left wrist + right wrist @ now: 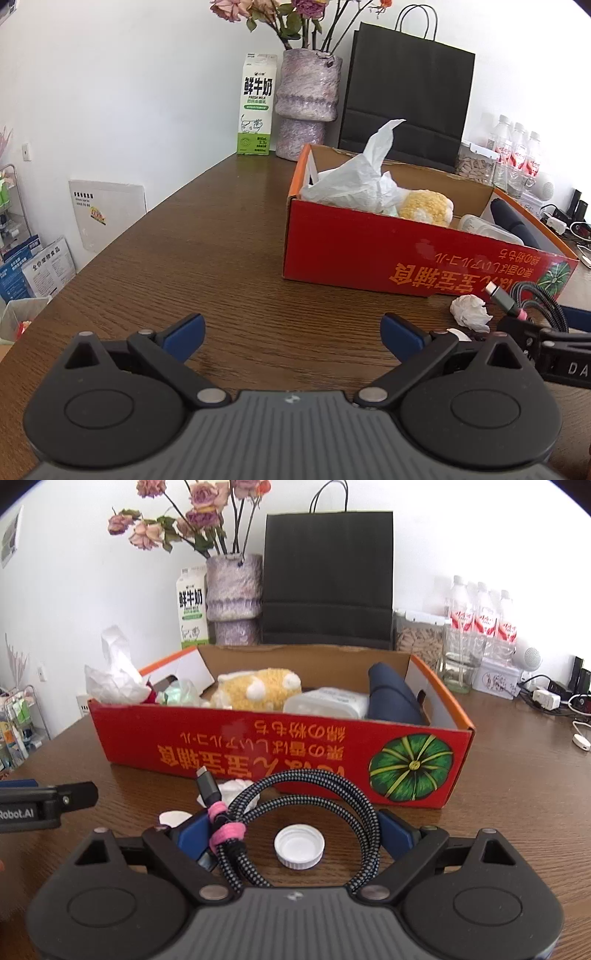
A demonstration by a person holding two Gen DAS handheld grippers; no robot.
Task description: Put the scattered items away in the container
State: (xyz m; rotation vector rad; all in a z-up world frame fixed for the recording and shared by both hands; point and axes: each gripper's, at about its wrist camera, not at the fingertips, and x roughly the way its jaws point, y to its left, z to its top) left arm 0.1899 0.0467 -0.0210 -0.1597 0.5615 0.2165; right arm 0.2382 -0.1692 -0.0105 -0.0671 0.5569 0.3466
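My right gripper (295,832) is shut on a coiled braided cable (306,786) with pink ties; the coil spans both blue pads and its plug points up. On the table under the coil lies a white bottle cap (299,845). A crumpled tissue (236,790) and a small white disc (173,818) lie just in front of the red cardboard box (221,738). The box holds white paper, a yellow plush toy (255,692), a plastic tub and a dark blue item. My left gripper (291,332) is open over bare wood, left of the tissue (471,312) and the cable (532,302).
Behind the box stand a milk carton (256,107), a vase of dried flowers (306,103), a black paper bag (406,107), a jar and water bottles (476,616). Chargers and cords lie at the far right. The table's left edge (110,236) drops off to the floor.
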